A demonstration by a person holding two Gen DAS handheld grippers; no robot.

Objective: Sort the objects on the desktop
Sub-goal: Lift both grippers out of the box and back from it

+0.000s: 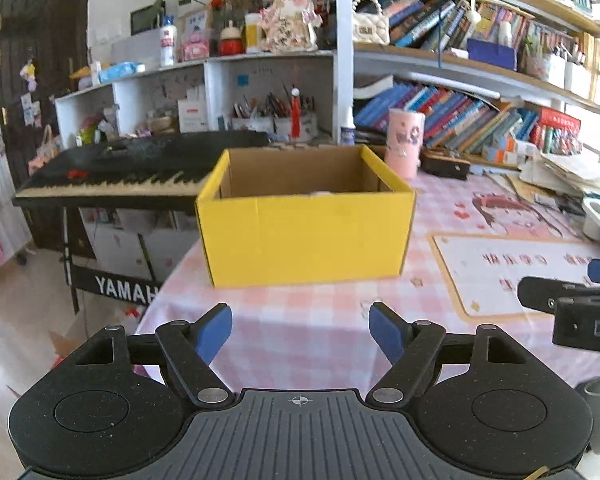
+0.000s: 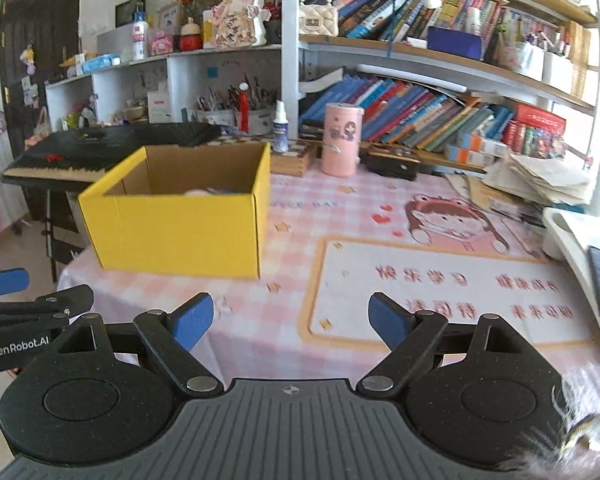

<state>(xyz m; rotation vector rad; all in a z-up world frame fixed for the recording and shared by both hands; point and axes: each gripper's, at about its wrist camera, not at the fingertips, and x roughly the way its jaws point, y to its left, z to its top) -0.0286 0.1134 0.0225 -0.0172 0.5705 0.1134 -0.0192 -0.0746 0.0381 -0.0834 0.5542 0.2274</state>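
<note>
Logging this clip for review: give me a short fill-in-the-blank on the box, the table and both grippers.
The open cardboard box is ____ outside.
Both the left gripper and the right gripper hold ____.
The tablecloth is checked pink and ____.
Behind the box stands a black ____.
Answers: yellow; nothing; white; keyboard

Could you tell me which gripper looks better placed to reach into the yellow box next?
Probably the left. The left gripper, open and empty, faces the yellow box squarely. From the right gripper, also open and empty, the box sits off to the left.
</note>
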